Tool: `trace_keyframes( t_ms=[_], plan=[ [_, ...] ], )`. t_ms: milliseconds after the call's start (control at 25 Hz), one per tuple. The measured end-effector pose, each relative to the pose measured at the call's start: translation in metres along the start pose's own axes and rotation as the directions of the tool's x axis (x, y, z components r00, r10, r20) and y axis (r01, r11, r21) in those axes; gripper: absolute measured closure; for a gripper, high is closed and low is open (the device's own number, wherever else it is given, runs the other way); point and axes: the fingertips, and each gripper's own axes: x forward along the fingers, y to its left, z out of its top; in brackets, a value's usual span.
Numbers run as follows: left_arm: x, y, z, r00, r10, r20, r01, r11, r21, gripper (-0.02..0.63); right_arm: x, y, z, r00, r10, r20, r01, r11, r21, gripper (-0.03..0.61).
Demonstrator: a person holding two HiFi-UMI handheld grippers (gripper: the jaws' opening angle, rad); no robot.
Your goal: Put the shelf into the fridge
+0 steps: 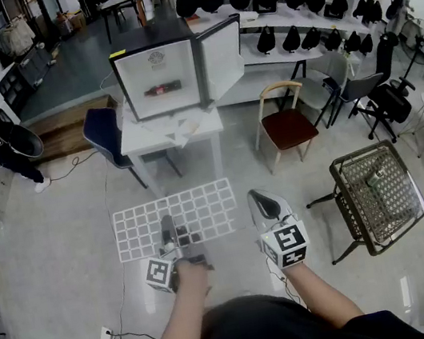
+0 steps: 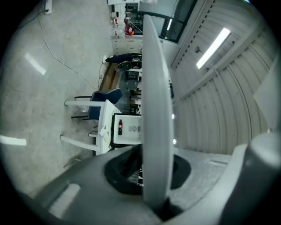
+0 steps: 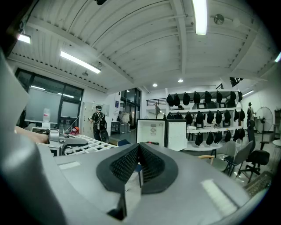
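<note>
Open fridge (image 1: 156, 73) sat dead ahead, well apart; shelf (image 1: 198, 207) lay flat, long axis crosswise, near edge clamped in left gripper (image 1: 169, 230); right gripper (image 1: 258, 197) was closed, empty.

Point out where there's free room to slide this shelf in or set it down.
The fridge stands open: bare room above and below the bottle. The table in front is crowded with papers; its left strip is bare. Bare floor lies between table and shelf.
</note>
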Motion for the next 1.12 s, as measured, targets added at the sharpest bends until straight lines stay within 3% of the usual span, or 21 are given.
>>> trace_keyframes(
  t_ms=[800,1120],
  plan=[
    [0.0,-0.007,-0.007,1.0,-0.003,-0.011,0.003,1.0,0.012,0.571,-0.009,0.003,0.002,1.0,0.011,0.014,-0.011,1.0,0.014,0.577],
    [0.008,0.005,-0.009,1.0,-0.011,-0.017,0.011,1.0,0.002,0.571,-0.005,0.003,-0.018,1.0,0.019,-0.008,-0.019,1.0,0.025,0.577]
  ],
)
